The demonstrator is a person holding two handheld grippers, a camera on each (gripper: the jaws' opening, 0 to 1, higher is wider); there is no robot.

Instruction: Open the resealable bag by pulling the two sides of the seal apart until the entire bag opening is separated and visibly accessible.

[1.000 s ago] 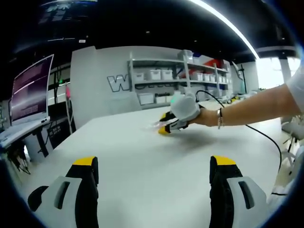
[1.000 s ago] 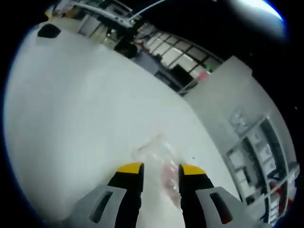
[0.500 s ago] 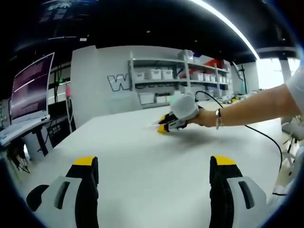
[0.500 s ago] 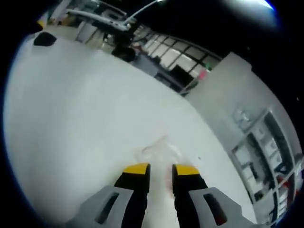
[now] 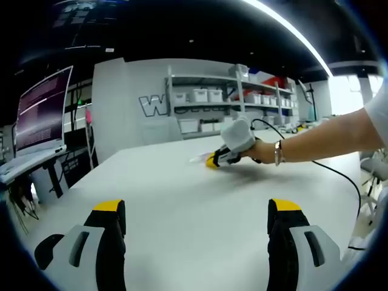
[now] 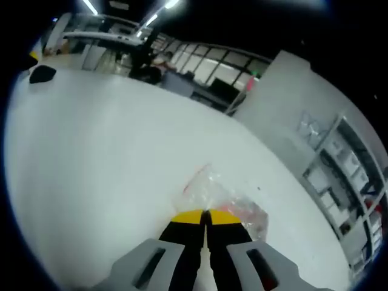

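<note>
1. here the right gripper (image 6: 205, 213) has its yellow-tipped jaws pressed together at the near edge of the clear resealable bag (image 6: 227, 197), apparently pinching one side of it to gain a hold on the seal.
2. the bag lies flat on the white bench (image 6: 91, 157), crumpled, with something reddish inside; whether the seal is parted, i cannot tell.
3. the left gripper (image 5: 197, 209) hangs low over the bench with its jaws wide apart, holding nothing, well apart from the bag, likely waiting to take the opposite side.
4. beyond stand shelves (image 5: 218, 103) and a monitor (image 5: 42, 109).
</note>
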